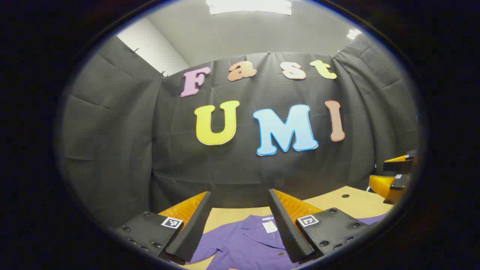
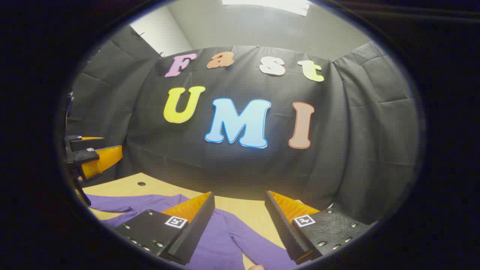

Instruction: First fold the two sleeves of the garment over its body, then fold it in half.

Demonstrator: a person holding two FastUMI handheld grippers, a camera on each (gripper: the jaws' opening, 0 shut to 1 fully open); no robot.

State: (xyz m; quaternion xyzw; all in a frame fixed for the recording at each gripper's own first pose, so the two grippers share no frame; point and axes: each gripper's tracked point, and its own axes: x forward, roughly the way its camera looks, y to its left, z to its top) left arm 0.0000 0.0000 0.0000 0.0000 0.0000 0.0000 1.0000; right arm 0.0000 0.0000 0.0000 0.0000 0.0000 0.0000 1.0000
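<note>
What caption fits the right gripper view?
Right gripper, jaws open, hovers above flat purple fabric shirt on tan wooden table.

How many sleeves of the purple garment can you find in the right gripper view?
2. One sleeve lies stretched across the table toward the left gripper; the other sleeve runs between the right gripper's open fingers.

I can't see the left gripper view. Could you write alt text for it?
A purple shirt lies spread, collar up, on a tan table, below the open left gripper, whose black-padded orange fingers hold nothing. The right gripper hangs at the right edge before a black cloth wall.
</note>
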